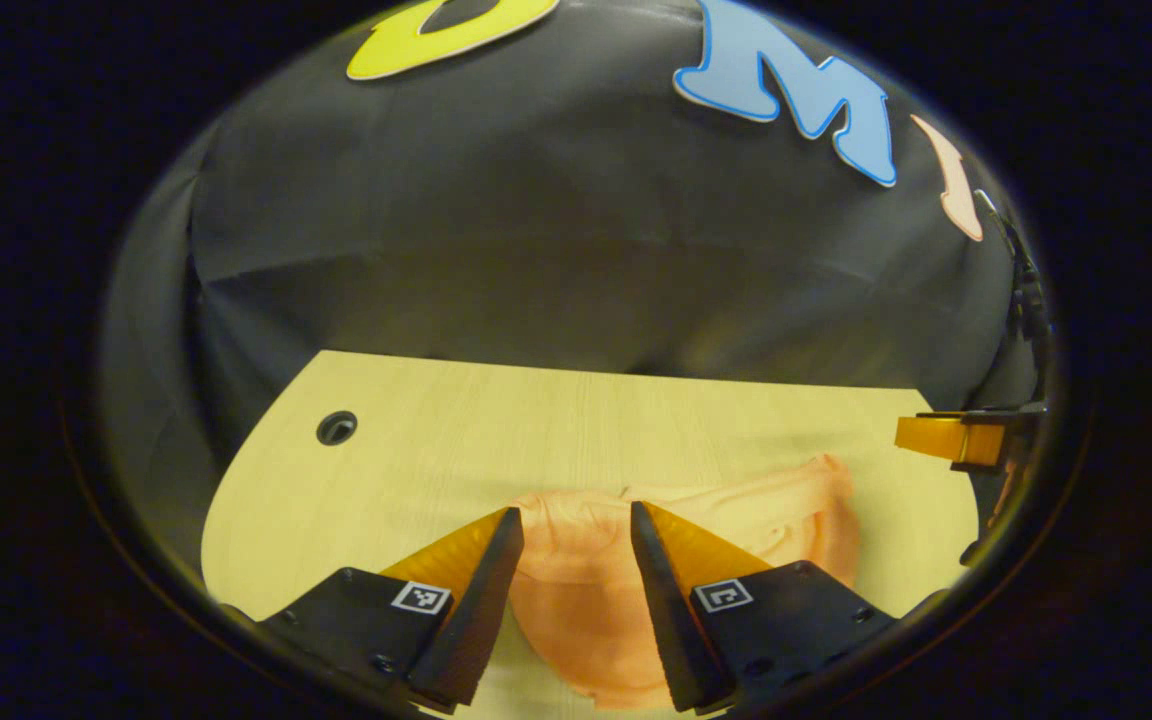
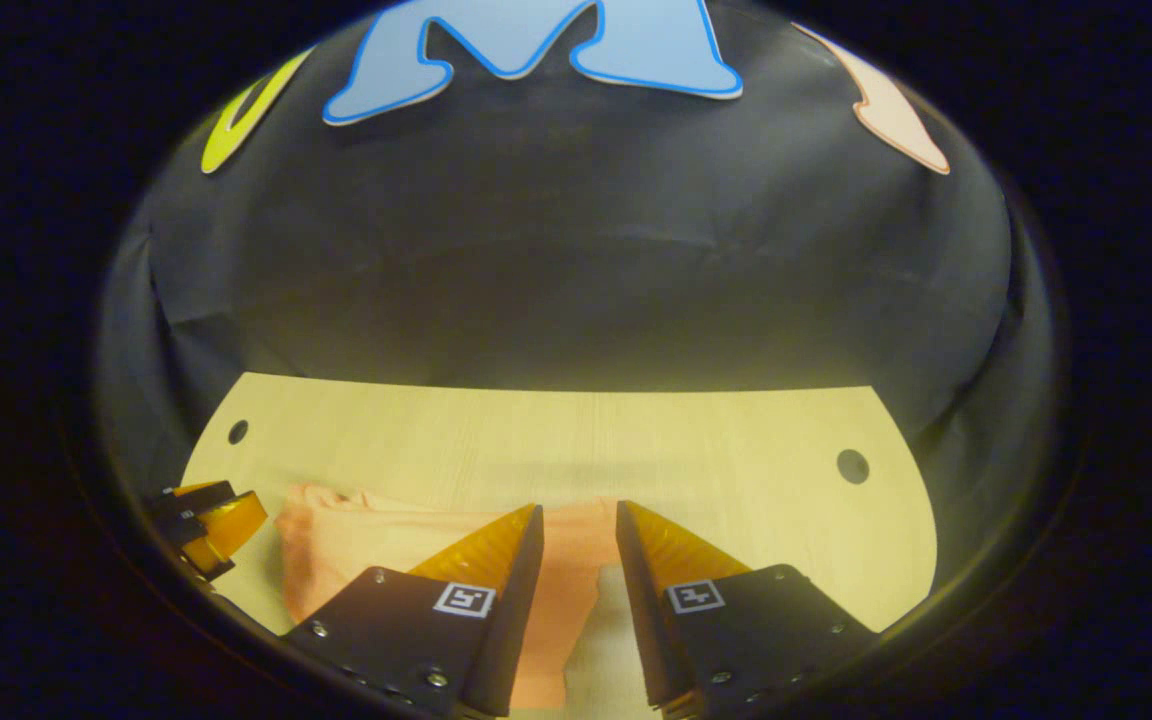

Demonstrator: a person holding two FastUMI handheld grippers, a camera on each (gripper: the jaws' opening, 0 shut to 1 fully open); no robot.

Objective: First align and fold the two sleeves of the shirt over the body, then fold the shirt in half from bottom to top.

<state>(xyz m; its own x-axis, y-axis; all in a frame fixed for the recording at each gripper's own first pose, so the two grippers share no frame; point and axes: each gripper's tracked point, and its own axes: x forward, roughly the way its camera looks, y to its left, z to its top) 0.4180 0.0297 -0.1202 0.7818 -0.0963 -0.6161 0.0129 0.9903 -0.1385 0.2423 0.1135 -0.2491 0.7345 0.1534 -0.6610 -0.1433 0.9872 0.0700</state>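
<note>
A peach-coloured shirt lies rumpled on the pale wooden table, near its front edge. My left gripper hovers over the shirt's left part, open, with cloth showing in the gap between its fingers but not pinched. In the right gripper view the shirt spreads from the lower left to the middle. My right gripper is open above the shirt's right end. The right gripper also shows at the far right of the left gripper view, and the left gripper at the far left of the right gripper view.
The table has a round cable hole near its left back corner and another hole near its right side. Black cloth wall stands close behind the table's back edge. Bare wood stretches behind the shirt.
</note>
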